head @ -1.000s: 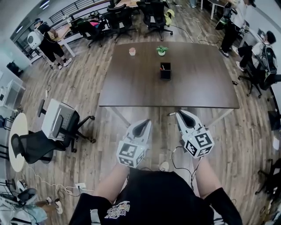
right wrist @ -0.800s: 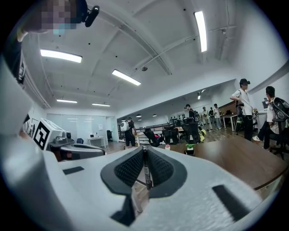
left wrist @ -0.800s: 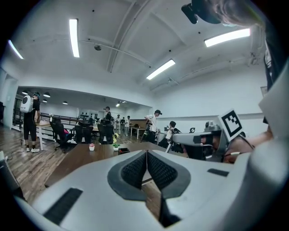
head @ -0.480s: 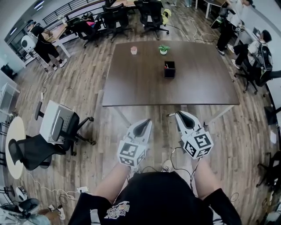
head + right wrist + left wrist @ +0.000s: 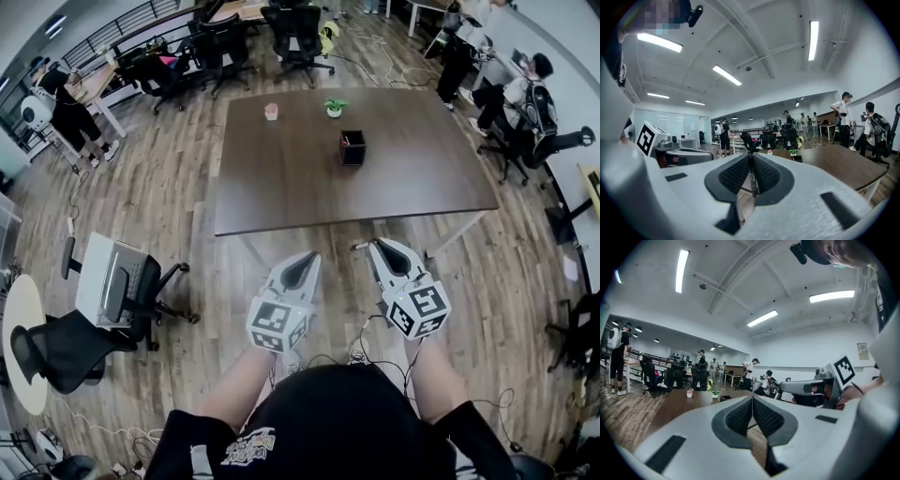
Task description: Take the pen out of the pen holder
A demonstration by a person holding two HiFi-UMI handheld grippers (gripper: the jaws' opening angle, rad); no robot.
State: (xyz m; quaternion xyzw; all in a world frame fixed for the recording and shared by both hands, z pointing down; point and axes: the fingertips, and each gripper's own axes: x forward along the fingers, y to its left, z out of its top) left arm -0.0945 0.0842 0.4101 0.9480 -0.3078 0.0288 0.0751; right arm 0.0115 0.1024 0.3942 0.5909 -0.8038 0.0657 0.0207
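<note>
The black pen holder [image 5: 352,148] stands upright near the middle of the dark table [image 5: 281,187], with something red showing inside it, well apart from both grippers. Your right gripper [image 5: 380,247] is clamped on a dark pen [image 5: 751,178]. Your left gripper [image 5: 309,259] is closed and empty. Both hang short of the table's near edge, over bare wood floor [image 5: 187,234].

The counter [image 5: 309,178] is showing smooth dark wood with a faint sheen, and the floor [image 5: 159,216] paler wood planks. The left claw [image 5: 310,258] and right claw [image 5: 377,246] are looking like matt pale plastic, their pads [image 5: 733,176] dark and rough-dimpled. The pen [image 5: 751,178] in the right claw is looking smooth and dark.
</note>
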